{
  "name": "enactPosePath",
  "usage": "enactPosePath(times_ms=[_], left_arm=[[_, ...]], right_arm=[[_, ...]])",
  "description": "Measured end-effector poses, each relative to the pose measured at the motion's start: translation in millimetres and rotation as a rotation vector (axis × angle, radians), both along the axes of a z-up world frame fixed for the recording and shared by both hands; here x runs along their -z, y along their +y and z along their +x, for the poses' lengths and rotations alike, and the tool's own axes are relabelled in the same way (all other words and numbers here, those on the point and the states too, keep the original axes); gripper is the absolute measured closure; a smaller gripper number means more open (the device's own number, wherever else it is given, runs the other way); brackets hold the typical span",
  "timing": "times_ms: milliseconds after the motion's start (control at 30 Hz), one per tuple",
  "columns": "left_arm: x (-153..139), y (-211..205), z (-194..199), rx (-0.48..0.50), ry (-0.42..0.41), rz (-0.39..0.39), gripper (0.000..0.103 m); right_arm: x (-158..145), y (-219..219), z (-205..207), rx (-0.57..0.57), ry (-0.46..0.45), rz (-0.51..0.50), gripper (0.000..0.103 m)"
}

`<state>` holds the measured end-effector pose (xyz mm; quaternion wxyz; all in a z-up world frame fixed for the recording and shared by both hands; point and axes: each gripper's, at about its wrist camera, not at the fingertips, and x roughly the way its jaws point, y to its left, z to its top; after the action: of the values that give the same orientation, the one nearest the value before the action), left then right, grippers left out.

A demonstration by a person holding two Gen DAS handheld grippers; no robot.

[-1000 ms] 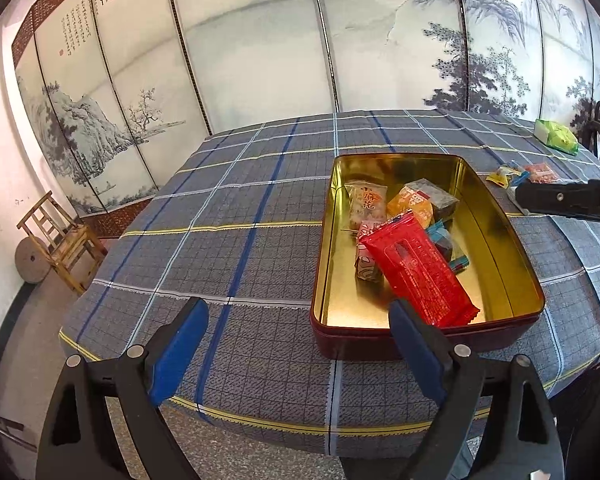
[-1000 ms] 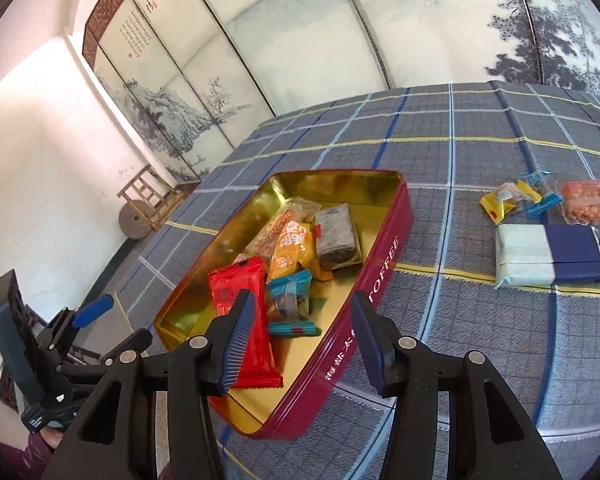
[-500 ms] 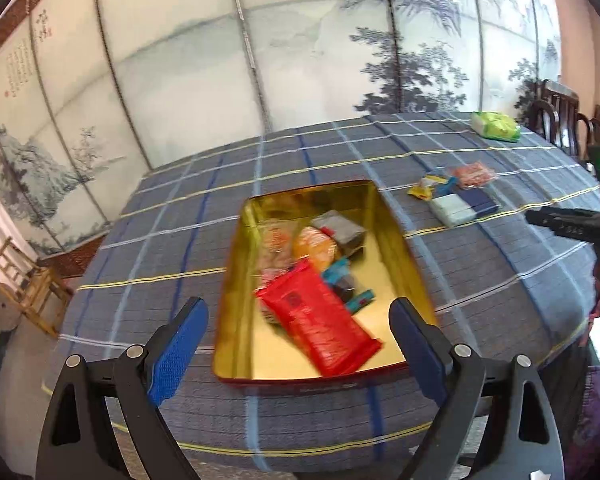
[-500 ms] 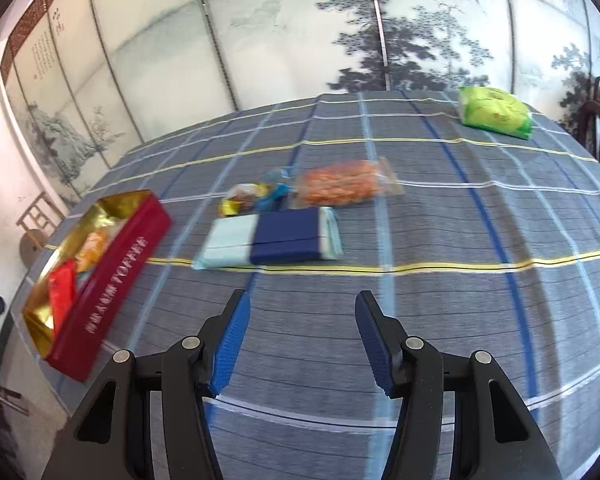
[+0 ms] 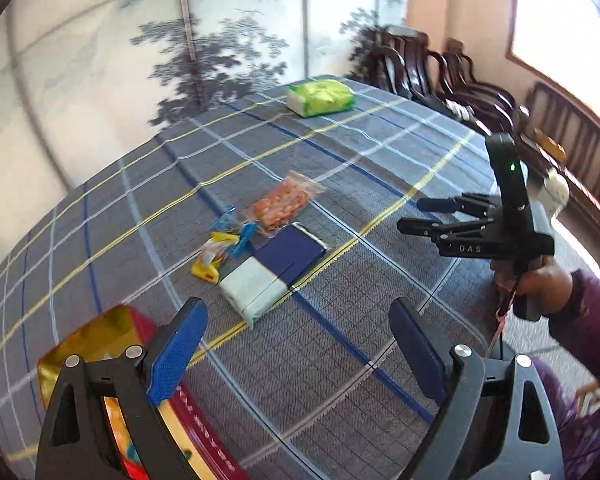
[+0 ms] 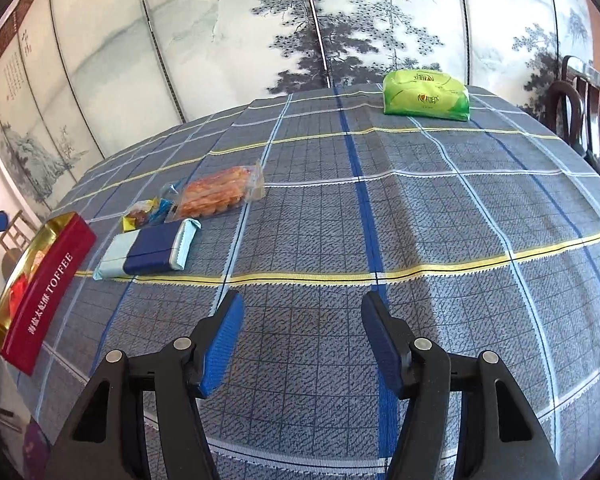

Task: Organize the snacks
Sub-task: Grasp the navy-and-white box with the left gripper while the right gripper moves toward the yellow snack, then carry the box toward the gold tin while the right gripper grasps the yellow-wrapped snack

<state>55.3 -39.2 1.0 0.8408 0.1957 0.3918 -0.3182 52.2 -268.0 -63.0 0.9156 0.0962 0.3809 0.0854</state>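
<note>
Blue/white pack (image 6: pixel 146 251): lay flat, long axis left-right, white end toward tin (image 6: pixel 44 280).
L gripper (image 5: pixel 296 352): wide, empty.
R gripper (image 6: pixel 300 344): jaws just widened, empty.

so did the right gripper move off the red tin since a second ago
Yes. The right gripper has swung away from the red tin, now far at its left, over bare tablecloth; its empty jaws have just been opening.

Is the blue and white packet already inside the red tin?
No, the blue and white packet lies on the tablecloth, apart from the red tin.
</note>
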Motion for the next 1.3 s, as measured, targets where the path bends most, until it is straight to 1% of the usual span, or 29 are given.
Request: enactPosePath(times_ms=[67,167,200,300,367,433,500,567,600,633,667,700,733,767,800,833,933,1033,1133,1167,1233,1300], left_arm=[[9,-16,13,0.106,0.017,0.046,0.013],[22,-33,38,0.225,0.094,0.094,0.013],[27,-38,46,0.256,0.119,0.109,0.013],[41,-50,68,0.308,0.151,0.167,0.021],[52,-56,81,0.358,0.210,0.187,0.021],[64,-61,92,0.385,0.238,0.216,0.025],[76,-64,101,0.401,0.257,0.250,0.026],[84,-65,108,0.409,0.269,0.267,0.027],[89,-64,112,0.409,0.289,0.268,0.028],[95,-63,116,0.403,0.321,0.270,0.033],[94,-61,114,0.405,0.298,0.251,0.038],[94,-60,112,0.384,0.285,0.254,0.044],[92,-59,109,0.347,0.265,0.259,0.055],[92,-59,106,0.307,0.277,0.255,0.057],[89,-58,99,0.270,0.282,0.239,0.057],[83,-56,87,0.247,0.277,0.205,0.057],[59,-46,49,0.136,0.238,0.087,0.058],[40,-26,15,0.014,0.245,-0.034,0.058],[27,-5,-9,-0.114,0.233,-0.107,0.058],[24,2,-16,-0.147,0.235,-0.135,0.058],[14,22,-27,-0.206,0.233,-0.206,0.058],[6,35,-37,-0.234,0.216,-0.234,0.058]], right_arm=[[2,-1,-1,-0.015,0.004,0.027,0.038],[4,-7,-2,-0.019,0.001,0.082,0.036],[4,-9,-1,-0.020,0.003,0.099,0.036],[5,-12,-2,-0.020,0.000,0.135,0.036],[5,-12,-3,-0.025,-0.003,0.141,0.035],[5,-11,-3,-0.032,-0.005,0.146,0.034],[6,-11,-3,-0.038,-0.002,0.155,0.034],[7,-12,-2,-0.041,0.004,0.165,0.034],[7,-12,-2,-0.039,0.006,0.168,0.034],[8,-13,-1,-0.041,0.008,0.171,0.034],[8,-12,0,-0.045,0.012,0.173,0.034],[9,-12,0,-0.048,0.016,0.174,0.034],[9,-13,1,-0.048,0.016,0.177,0.034],[9,-13,1,-0.048,0.016,0.181,0.034],[9,-13,1,-0.046,0.015,0.184,0.033],[9,-14,1,-0.045,0.015,0.187,0.033],[9,-14,1,-0.041,0.015,0.185,0.033],[9,-14,0,-0.039,0.017,0.187,0.032],[7,-9,0,-0.046,0.032,0.163,0.032],[5,-5,0,-0.067,0.040,0.176,0.032],[-4,7,-2,-0.122,0.023,0.226,0.032],[-18,32,0,-0.209,-0.006,0.242,0.032]])
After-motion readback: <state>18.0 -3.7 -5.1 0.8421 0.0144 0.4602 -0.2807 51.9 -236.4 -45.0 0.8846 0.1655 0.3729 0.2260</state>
